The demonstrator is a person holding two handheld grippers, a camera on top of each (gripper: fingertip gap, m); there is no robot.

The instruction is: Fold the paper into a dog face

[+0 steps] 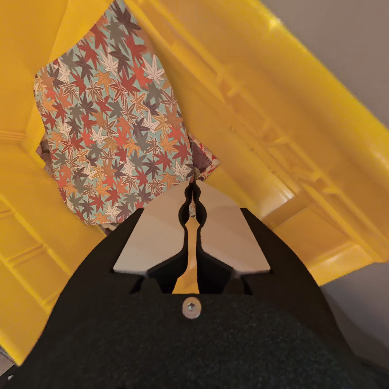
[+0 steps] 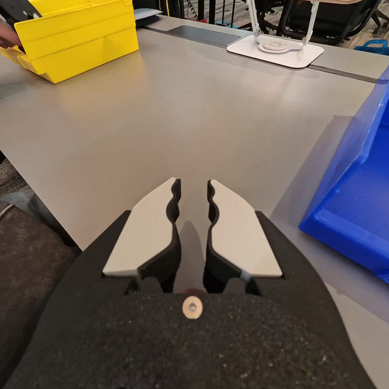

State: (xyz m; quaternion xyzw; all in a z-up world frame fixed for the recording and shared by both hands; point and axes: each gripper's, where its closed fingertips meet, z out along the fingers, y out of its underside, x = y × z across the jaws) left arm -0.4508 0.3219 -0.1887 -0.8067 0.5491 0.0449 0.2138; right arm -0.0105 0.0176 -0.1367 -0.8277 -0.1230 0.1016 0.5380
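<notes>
A square sheet of paper printed with autumn leaves on pale blue lies inside a yellow bin. My left gripper is shut on the near right corner of this sheet, inside the bin. More patterned sheets peek out from under it. My right gripper is open and empty, held over the bare grey table. The yellow bin also shows in the right wrist view at the far left of the table, with the left gripper's black body and a hand at its edge.
A blue bin stands on the table at the right. A white stand with a flat base sits at the back. Chairs and desk legs are beyond the table's far edge. A person's dark clothing is at the near left. The left gripper's tips are roughly 55 centimetres from the right gripper's.
</notes>
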